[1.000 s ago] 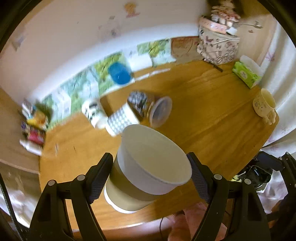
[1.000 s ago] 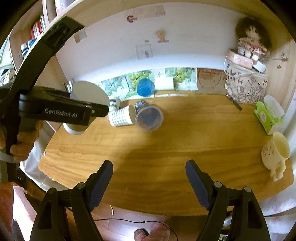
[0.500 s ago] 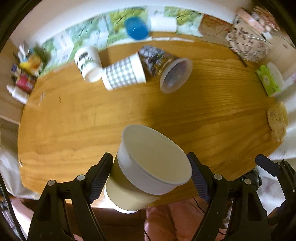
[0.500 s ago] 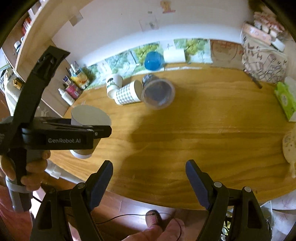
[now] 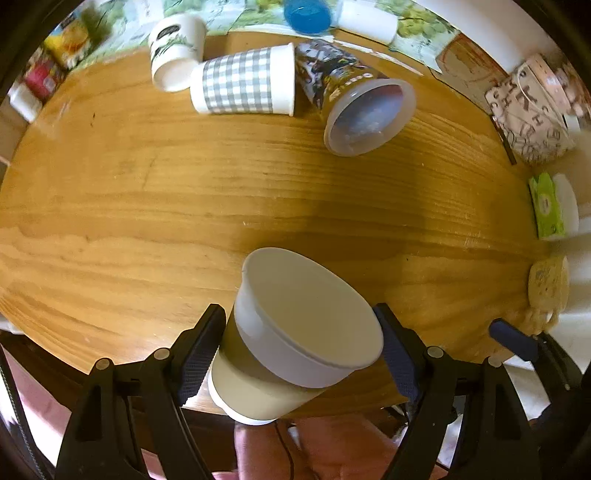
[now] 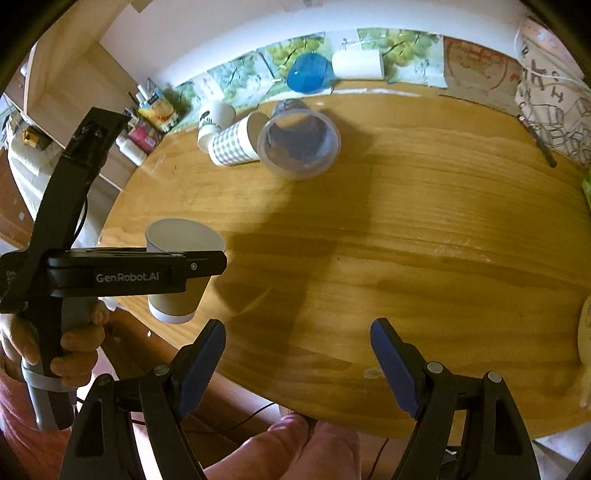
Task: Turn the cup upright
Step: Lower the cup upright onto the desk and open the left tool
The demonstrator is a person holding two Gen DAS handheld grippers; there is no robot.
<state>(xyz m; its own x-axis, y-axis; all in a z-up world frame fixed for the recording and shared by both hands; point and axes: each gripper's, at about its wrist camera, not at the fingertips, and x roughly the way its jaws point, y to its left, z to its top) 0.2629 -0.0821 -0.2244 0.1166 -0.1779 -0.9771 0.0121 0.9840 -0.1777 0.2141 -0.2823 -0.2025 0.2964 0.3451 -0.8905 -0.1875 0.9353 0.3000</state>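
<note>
My left gripper (image 5: 299, 350) is shut on a white paper cup with a tan band (image 5: 295, 332). It holds the cup mouth up, slightly tilted, above the near edge of the wooden table (image 5: 184, 206). In the right wrist view the same cup (image 6: 181, 269) hangs in the left gripper (image 6: 207, 262) at the table's left edge. My right gripper (image 6: 297, 354) is open and empty over the near table edge.
Lying on their sides at the back: a white printed cup (image 5: 173, 48), a grey checked cup (image 5: 243, 83) and a clear plastic cup (image 5: 354, 107). A blue cup (image 5: 306, 14) lies by the wall. A patterned box (image 5: 532, 114), a green packet (image 5: 546, 206) and a cream mug (image 5: 546, 284) are at right.
The left gripper has carried the paper cup down and toward the table's near edge, its view tilting downward. The right gripper has also tilted down over the table.
</note>
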